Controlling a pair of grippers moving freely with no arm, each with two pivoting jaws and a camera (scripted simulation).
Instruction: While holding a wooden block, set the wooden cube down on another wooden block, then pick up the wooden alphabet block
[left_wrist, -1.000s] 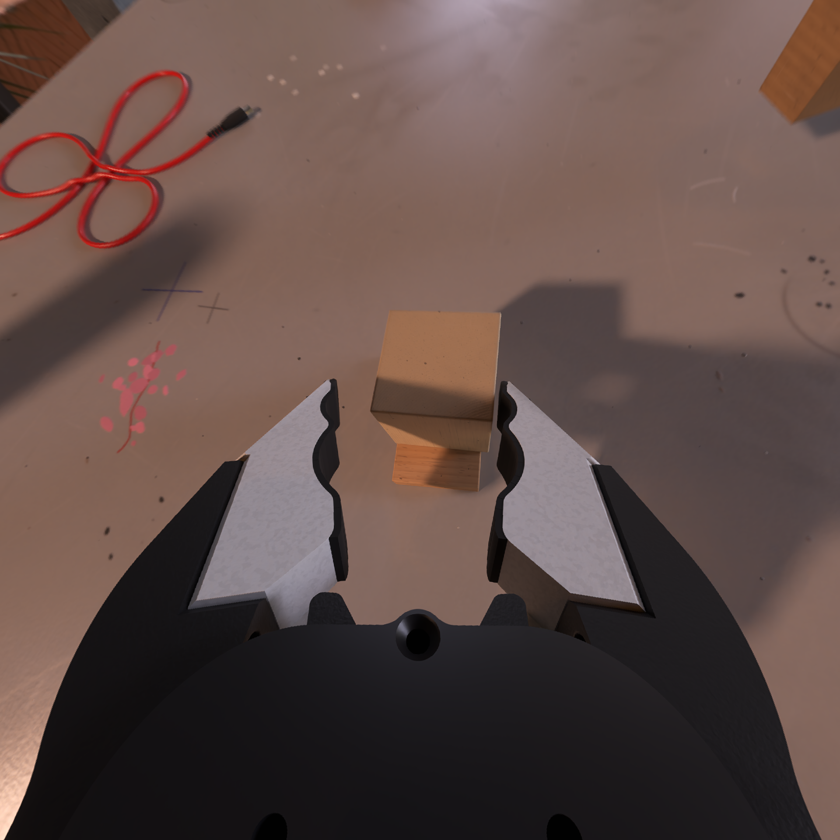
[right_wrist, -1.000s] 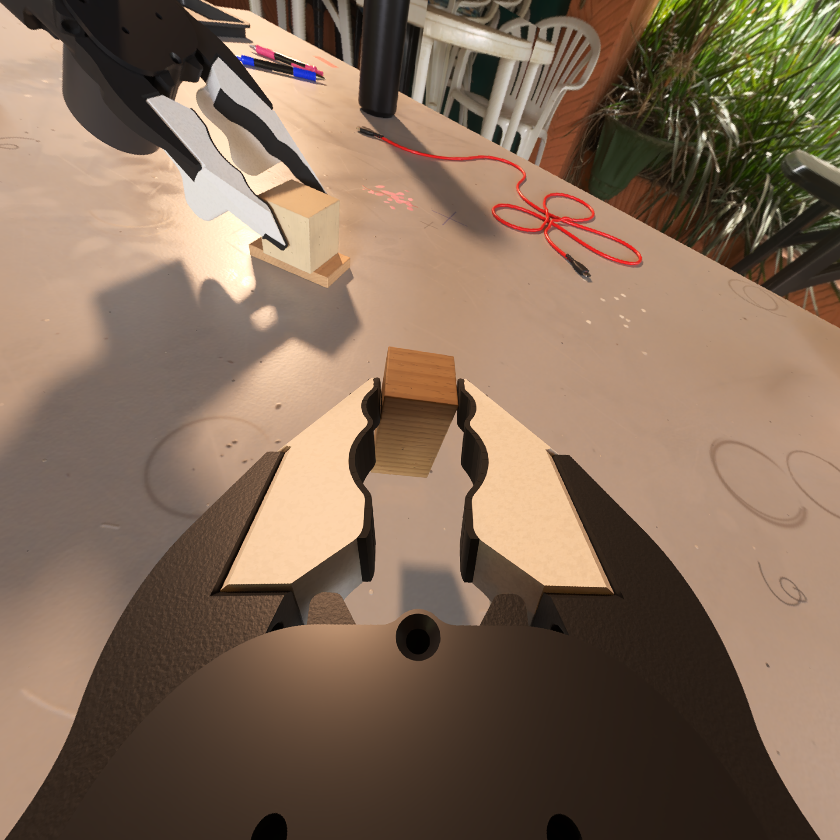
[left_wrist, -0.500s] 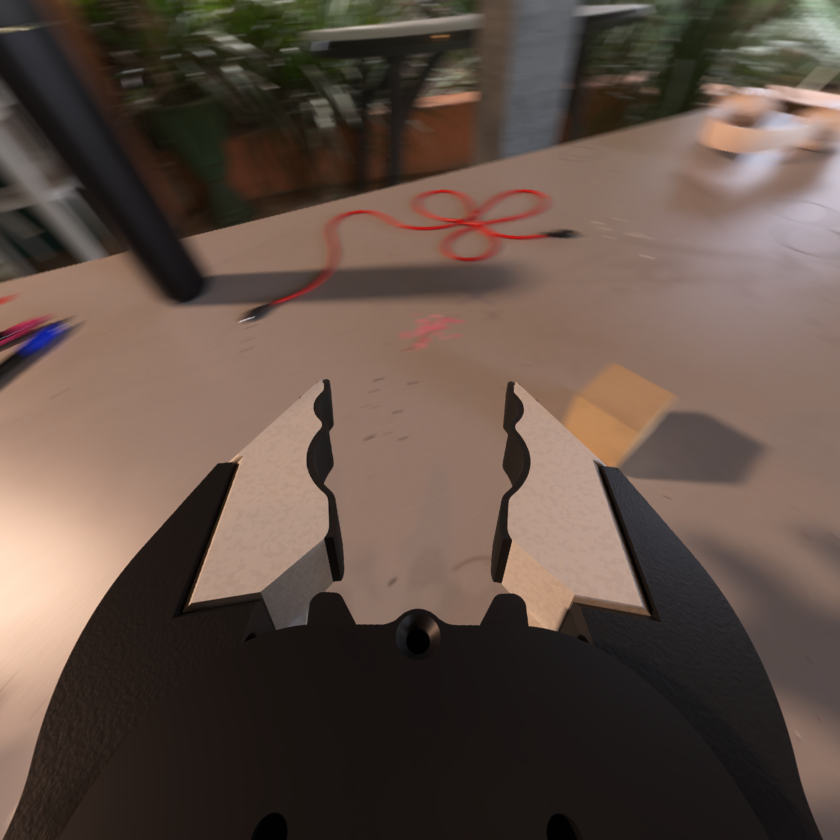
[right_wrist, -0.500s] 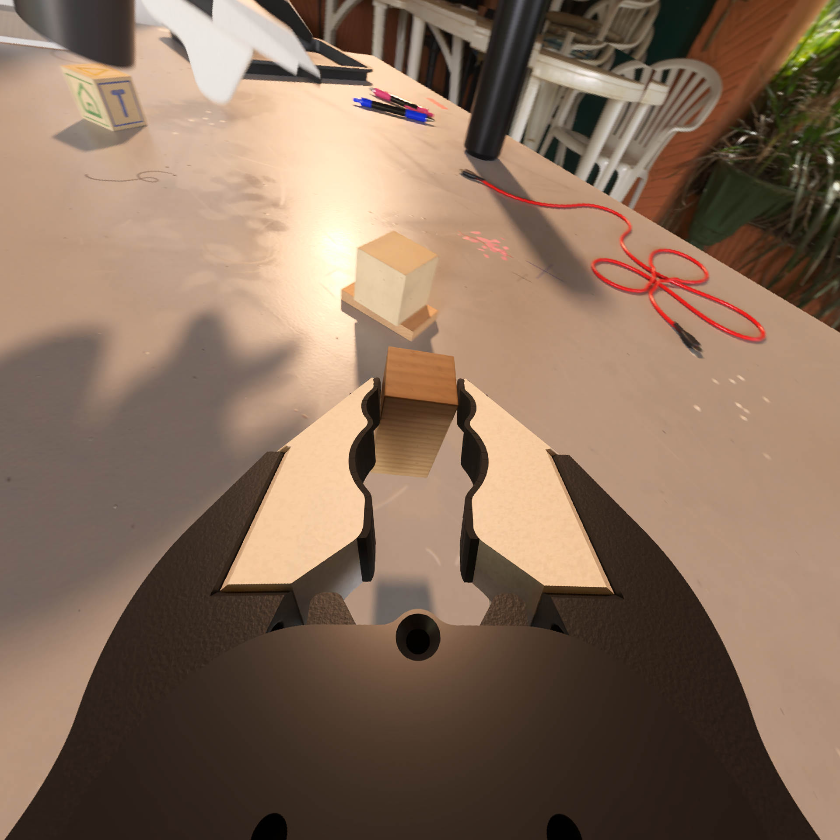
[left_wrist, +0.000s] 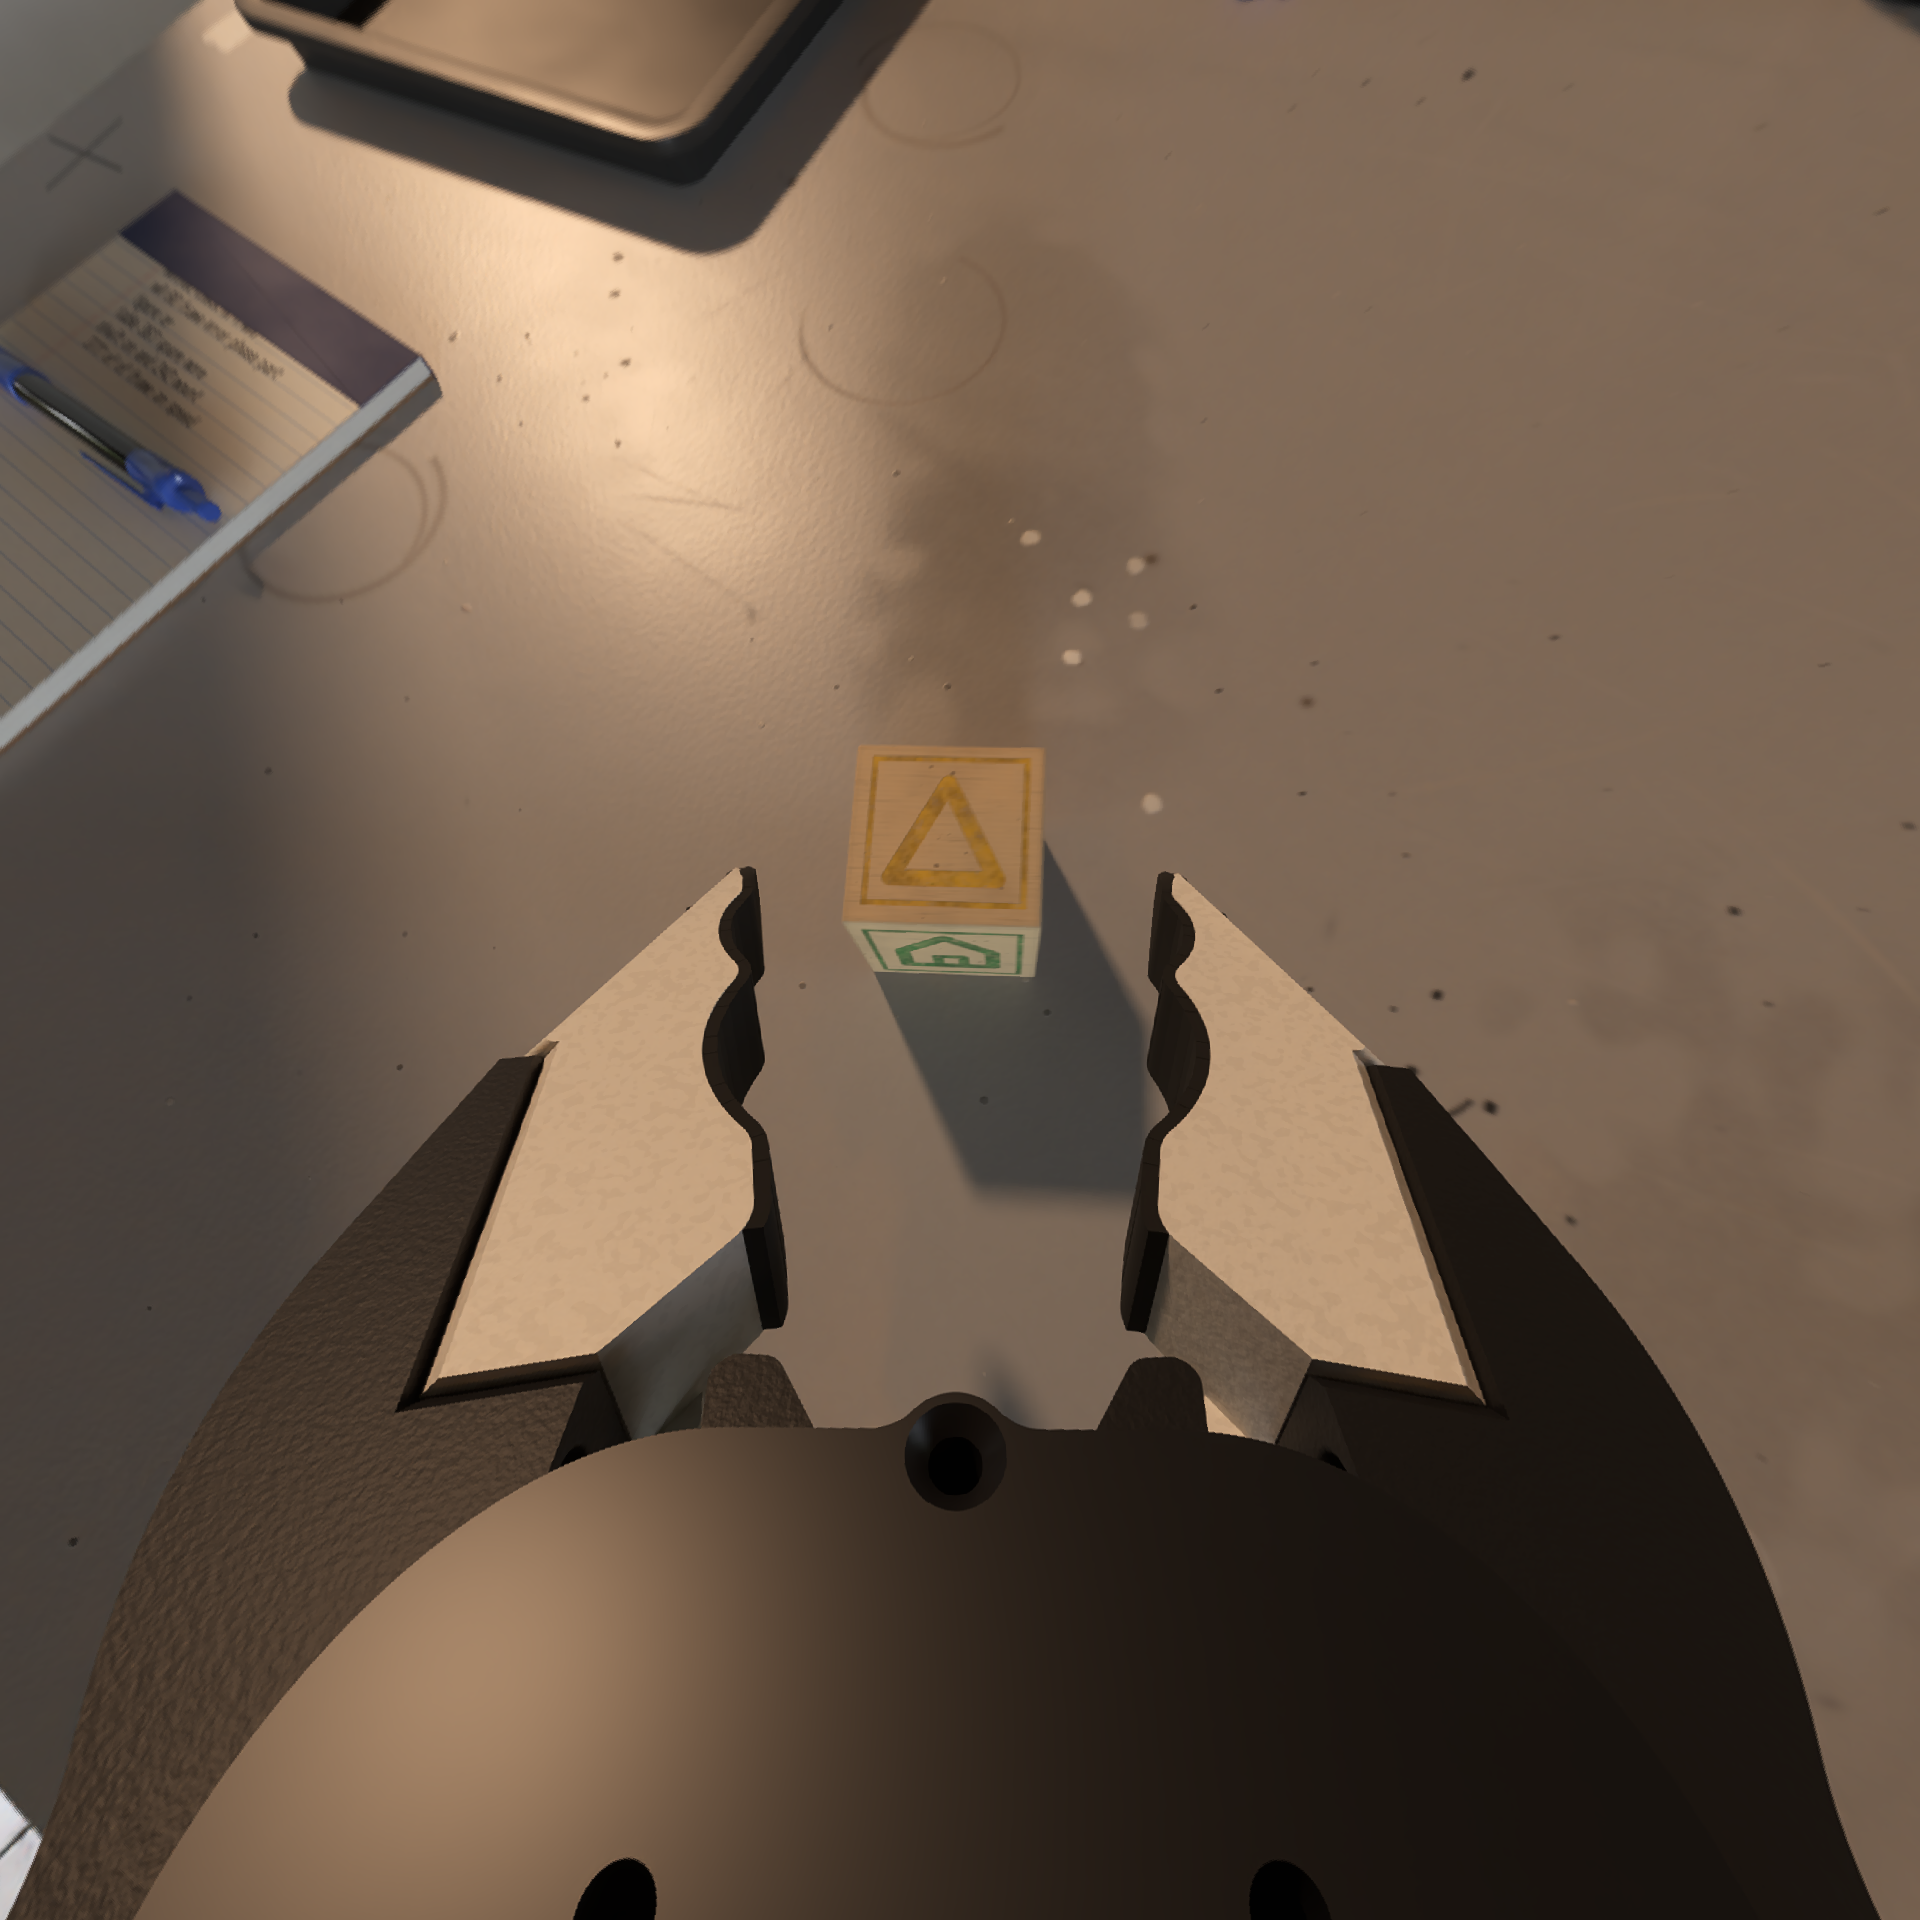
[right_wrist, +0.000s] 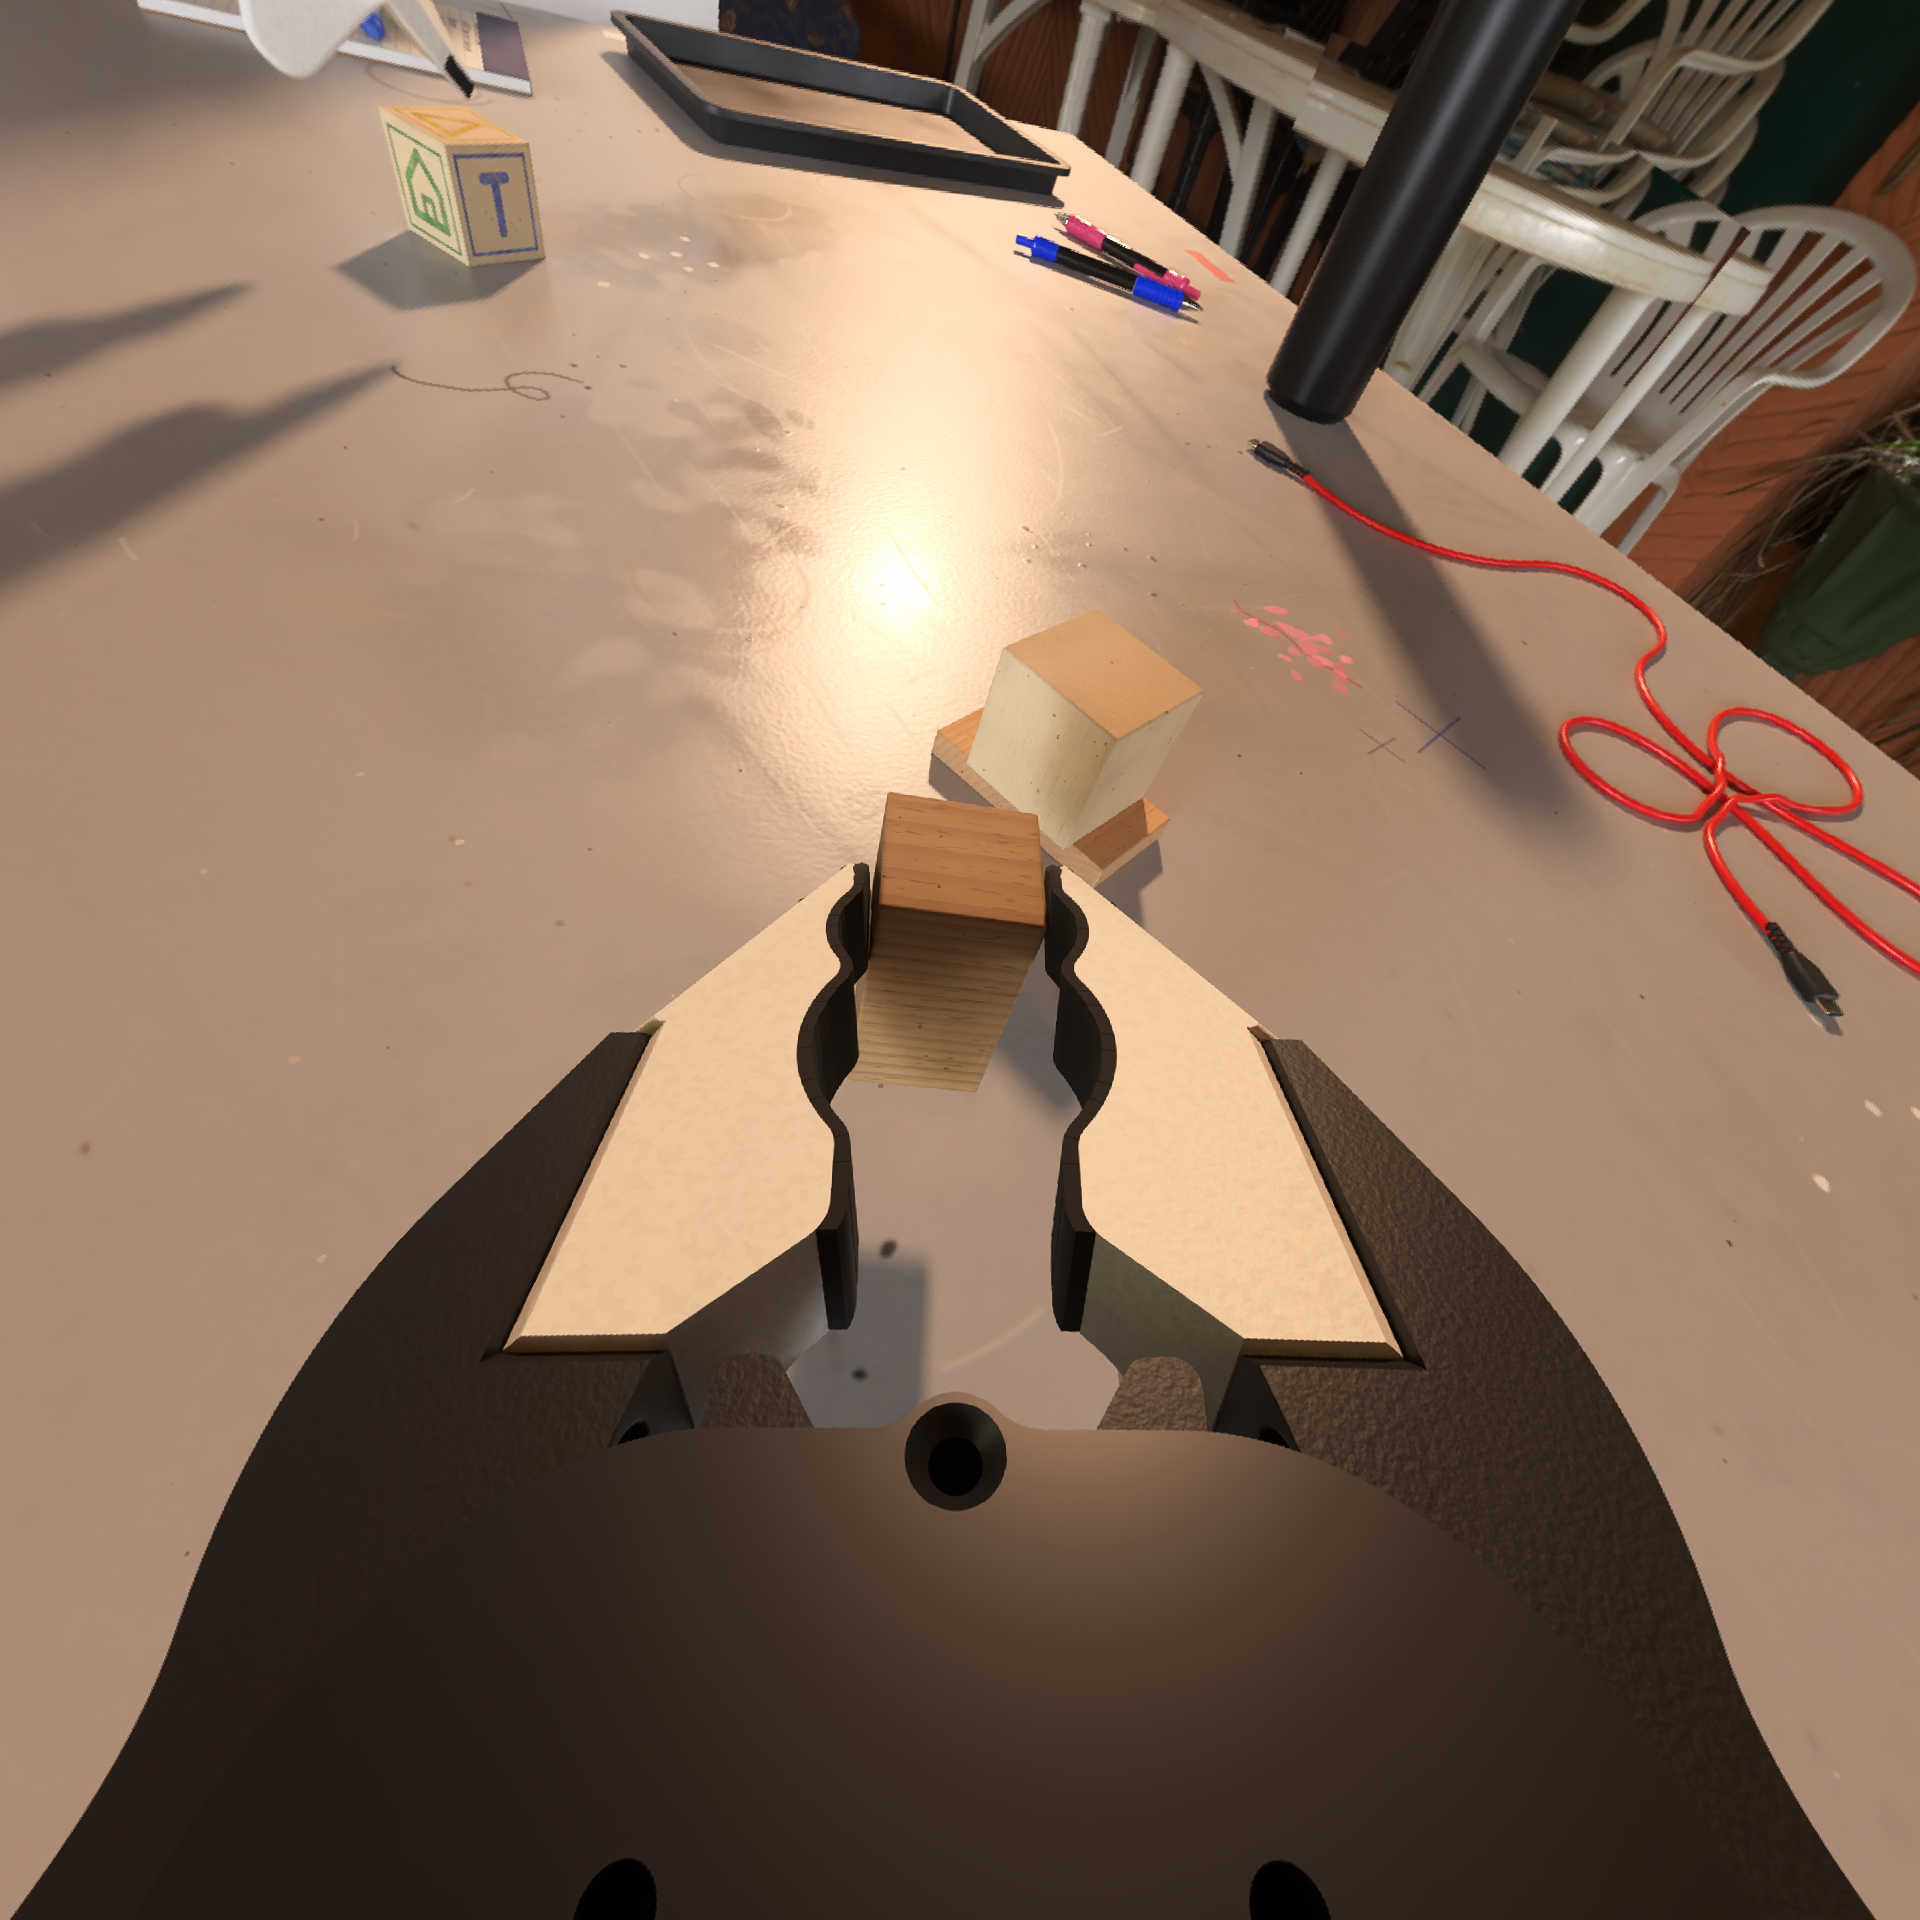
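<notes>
The wooden alphabet block (left_wrist: 943, 862) stands on the table, with a yellow triangle on top and a green house on its near face. My left gripper (left_wrist: 954, 883) is open and empty above it, the block centred just ahead of the fingertips. My right gripper (right_wrist: 954, 883) is shut on a brown wooden block (right_wrist: 951, 925) held above the table. Just beyond it the pale wooden cube (right_wrist: 1081, 722) rests on a flat wooden block (right_wrist: 1117, 831). The alphabet block also shows far left in the right wrist view (right_wrist: 462, 182), with my left gripper's fingers (right_wrist: 312, 31) above it.
A black tray (left_wrist: 540, 73) lies at the far side, also seen in the right wrist view (right_wrist: 831, 114). A notepad with a blue pen (left_wrist: 156, 416) lies left. Pens (right_wrist: 1117, 260), a black post (right_wrist: 1382, 208) and a red cable (right_wrist: 1704, 769) lie right.
My left gripper left the stacked cube, swung away across the table and now hovers open over the alphabet block. My right gripper kept its block and shifted its view toward the stack.
</notes>
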